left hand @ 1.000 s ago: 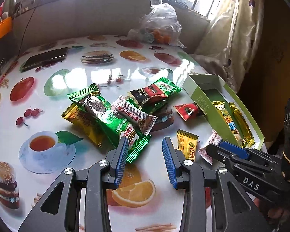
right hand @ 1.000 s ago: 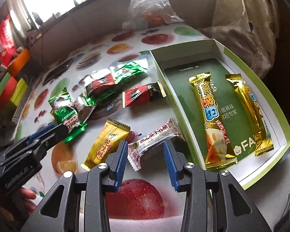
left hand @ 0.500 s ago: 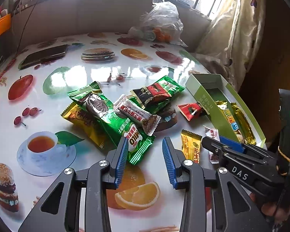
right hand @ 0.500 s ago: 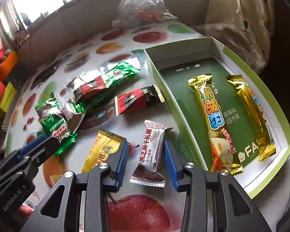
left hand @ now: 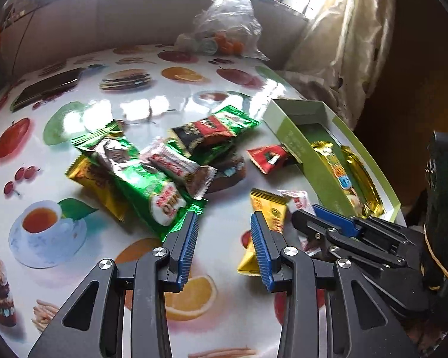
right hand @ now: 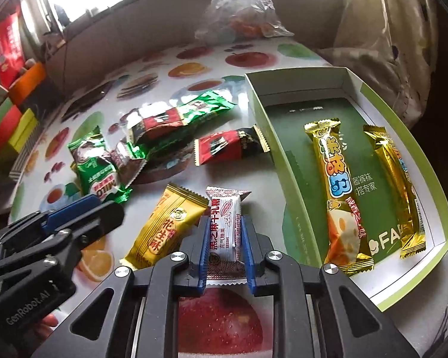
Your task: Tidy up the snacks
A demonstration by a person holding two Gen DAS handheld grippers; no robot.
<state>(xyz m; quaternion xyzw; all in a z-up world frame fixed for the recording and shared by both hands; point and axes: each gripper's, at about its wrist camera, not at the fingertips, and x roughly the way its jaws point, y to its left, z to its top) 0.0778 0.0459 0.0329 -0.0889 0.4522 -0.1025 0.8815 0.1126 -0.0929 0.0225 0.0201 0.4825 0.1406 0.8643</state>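
Note:
My right gripper (right hand: 225, 232) is shut on a white and red candy bar (right hand: 225, 223), next to a yellow peanut candy packet (right hand: 167, 226). A green box (right hand: 268, 137) to the right holds two golden snack bars (right hand: 337, 191). A pile of snacks with a green Milo packet (left hand: 155, 197) lies on the table. My left gripper (left hand: 224, 232) is open and empty, just in front of the pile; it shows in the right wrist view (right hand: 83, 211). The right gripper shows in the left wrist view (left hand: 322, 217).
A clear plastic bag (left hand: 227, 24) sits at the table's far edge. A dark phone (left hand: 47, 88) lies at the far left. A curtain (left hand: 343, 44) hangs at the right. Coloured boxes (right hand: 12, 110) stand left of the table.
My right gripper has closed on the white and red candy bar, which turned lengthwise between the fingers. My left gripper moved slightly forward and right, still open.

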